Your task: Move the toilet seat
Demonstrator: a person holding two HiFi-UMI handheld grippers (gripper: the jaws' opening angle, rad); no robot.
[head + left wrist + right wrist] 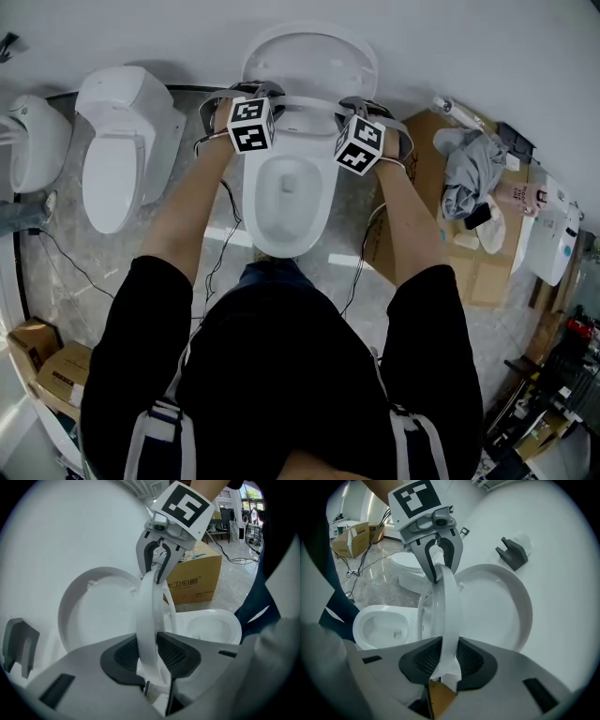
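White toilet seat (149, 606) stands tilted up on edge over the bowl (286, 199), just in front of the raised lid (309, 52). Left gripper (151, 652) clamps one side of the ring, right gripper (446, 657) the opposite side; jaws narrow, pads pressing it.

Left tongs (150, 652), right tongs (443, 660) clamped (angled steeply down); arms (183, 220) outstretched.

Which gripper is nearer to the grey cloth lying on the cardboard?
Right. The right gripper holds the toilet seat on the side facing the grey cloth; the left gripper holds its opposite side, nearer the neighbouring toilet.
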